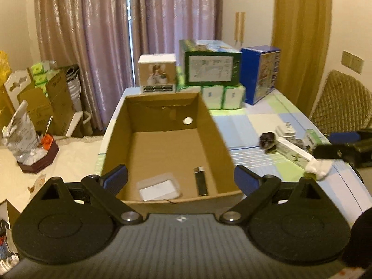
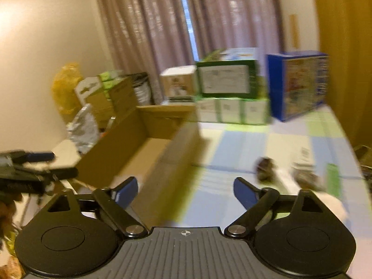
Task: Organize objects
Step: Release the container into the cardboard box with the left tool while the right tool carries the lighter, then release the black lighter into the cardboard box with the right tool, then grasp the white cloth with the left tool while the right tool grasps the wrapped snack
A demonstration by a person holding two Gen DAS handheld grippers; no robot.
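A table covered with a cloth (image 1: pixel 262 125) in pale blue, green and cream squares filled the middle of a bedroom-like room. On its left part stood an open brown cardboard box (image 1: pixel 162 148), its long side running away from the camera. On the floor of the box, near the front wall, lay a black lighter (image 1: pixel 201 181) and, just left of it, a flat clear packet with a white card inside (image 1: pixel 159 187); the two were apart.

The left gripper (image 1: pixel 181 179) hovered at the near edge of the box, its blue-padded jaws spread wide with nothing between them. The right gripper (image 2: pixel 184 191) was held above the cloth to the right of the box, jaws likewise spread wide and empty; its view was heavily blurred.

To the right of the box, on the cloth, sat a loose cluster of small things: a dark round object (image 1: pixel 268 140), a long white and green carton (image 1: pixel 294 150), a white plug-like item (image 1: pixel 287 129) and a crumpled white tissue (image 1: pixel 319 166). In the right wrist view these were too smeared to tell apart.

At the far end of the table stood stacked cartons: a white and brown box (image 1: pixel 157 73), a green box (image 1: pixel 210 66) on a row of white and green packs (image 1: pixel 223 96), and a blue box (image 1: pixel 262 74). Behind them hung mauve curtains (image 1: pixel 93 23), with a gold curtain (image 1: pixel 302 34) at the right. Cardboard boxes and bags crowded the left corner (image 1: pixel 44 97), beside cream walls.
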